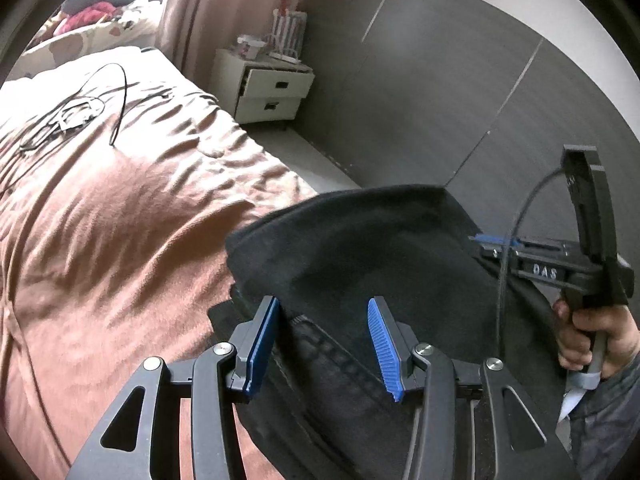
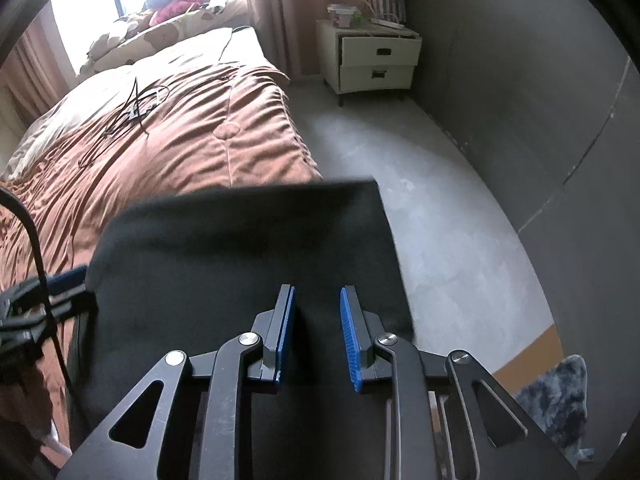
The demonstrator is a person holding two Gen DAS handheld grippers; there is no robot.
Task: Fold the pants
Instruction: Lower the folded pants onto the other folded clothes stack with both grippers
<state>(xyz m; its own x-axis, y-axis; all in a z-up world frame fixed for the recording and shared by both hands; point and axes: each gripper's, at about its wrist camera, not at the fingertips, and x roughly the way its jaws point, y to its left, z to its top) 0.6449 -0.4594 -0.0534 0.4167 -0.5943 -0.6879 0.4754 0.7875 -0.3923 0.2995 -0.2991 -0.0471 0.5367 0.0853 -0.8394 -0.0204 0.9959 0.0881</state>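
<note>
The biggest thing I see is the bed (image 1: 112,208) with its wrinkly brown blanket. In my left camera it fills the side from 7 o'clock up to 10 o'clock. The grey floor (image 2: 432,240) runs beside it, and a dark grey wall (image 1: 460,92) stands at 1 o'clock.

Next come the black pants (image 2: 240,256). They are a flat, dark bundle sitting on the corner of the bed, in the middle of both cameras, and one corner pokes out past the bed edge over the floor.

At 12 o'clock, far off, is a white nightstand (image 2: 372,60) with two drawers and small things on top. A black cable (image 1: 80,108) lies in loops on the blanket at 10 o'clock.

My left gripper (image 1: 324,344) has its blue pads spread apart, with the pants lying below and between them. I cannot tell if the pads touch the cloth.

My right gripper (image 2: 318,332) has its pads closer together, but there is a gap, and the pants lie under it. In my left camera I see it at 3 o'clock, with my hand (image 1: 596,336) around its handle and its tips at the edge of the pants.
</note>
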